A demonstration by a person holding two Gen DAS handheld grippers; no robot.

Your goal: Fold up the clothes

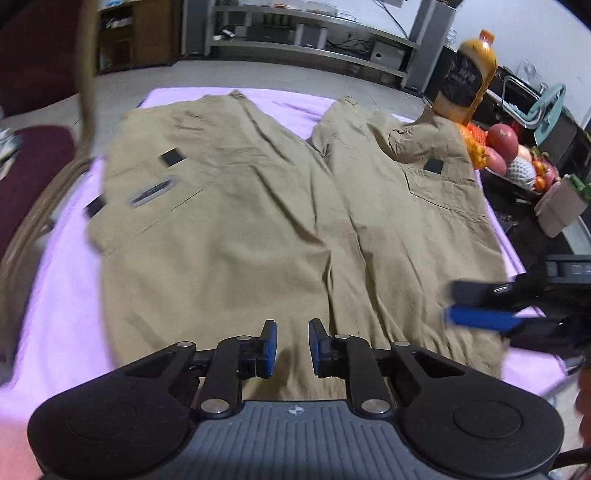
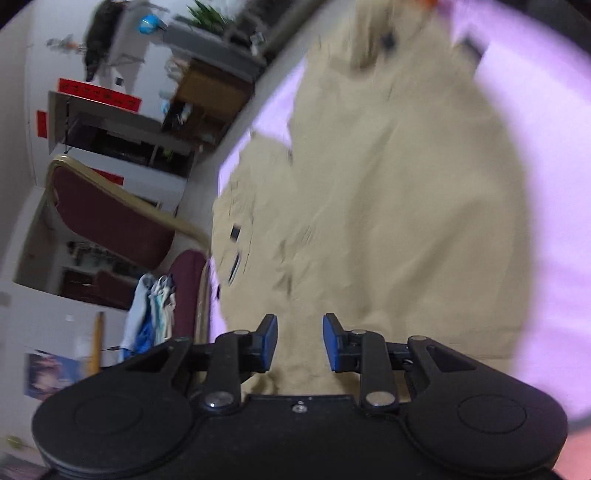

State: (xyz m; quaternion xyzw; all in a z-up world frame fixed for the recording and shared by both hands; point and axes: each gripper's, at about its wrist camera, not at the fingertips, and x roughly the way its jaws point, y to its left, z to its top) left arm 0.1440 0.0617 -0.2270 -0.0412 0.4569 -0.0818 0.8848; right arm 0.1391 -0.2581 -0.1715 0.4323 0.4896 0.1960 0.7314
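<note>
Khaki trousers (image 1: 236,206) lie spread on a lilac cloth (image 1: 59,302), both legs pointing away from me, waist end nearest. My left gripper (image 1: 292,347) is open and empty, just above the waist end. My right gripper (image 1: 480,306) shows at the right of the left wrist view, over the trousers' right edge. In the right wrist view the right gripper (image 2: 300,341) is open and empty above the blurred trousers (image 2: 388,206).
An orange juice bottle (image 1: 467,74) stands at the far right corner, beside a pile of fruit (image 1: 509,151). A maroon chair (image 2: 107,218) stands to the left of the table. Shelves (image 1: 295,29) line the far wall.
</note>
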